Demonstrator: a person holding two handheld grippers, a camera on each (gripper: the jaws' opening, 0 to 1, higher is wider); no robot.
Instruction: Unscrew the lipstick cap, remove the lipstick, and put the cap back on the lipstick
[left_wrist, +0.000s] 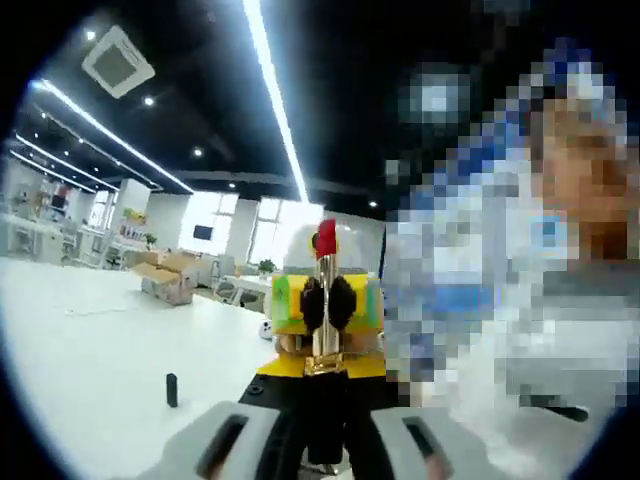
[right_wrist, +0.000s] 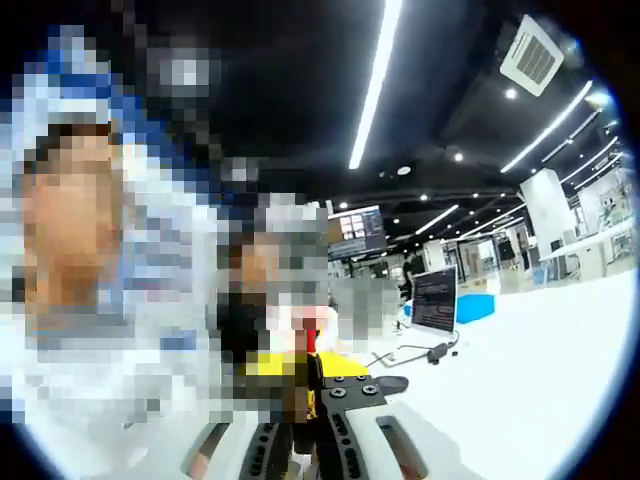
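Observation:
I hold a lipstick (left_wrist: 325, 340) upright in front of me: a gold tube with the red stick (left_wrist: 326, 238) wound out at its top. My left gripper (left_wrist: 325, 405) is shut on its dark lower end. My right gripper (left_wrist: 327, 303), with its yellow and green body, faces me and its black fingers (left_wrist: 343, 302) pinch the gold tube. In the right gripper view the red stick (right_wrist: 311, 341) pokes up just past the nearly closed right gripper (right_wrist: 300, 425), with the yellow and black left gripper (right_wrist: 345, 385) behind. A small black cap (left_wrist: 171, 389) stands upright on the white table (left_wrist: 90, 340).
Cardboard boxes (left_wrist: 165, 276) sit far back on the table. An open laptop (right_wrist: 433, 300) with a trailing cable (right_wrist: 420, 352) stands on the white table (right_wrist: 540, 380) to the right. A person in a blue and white top (left_wrist: 480, 330) is close behind the grippers.

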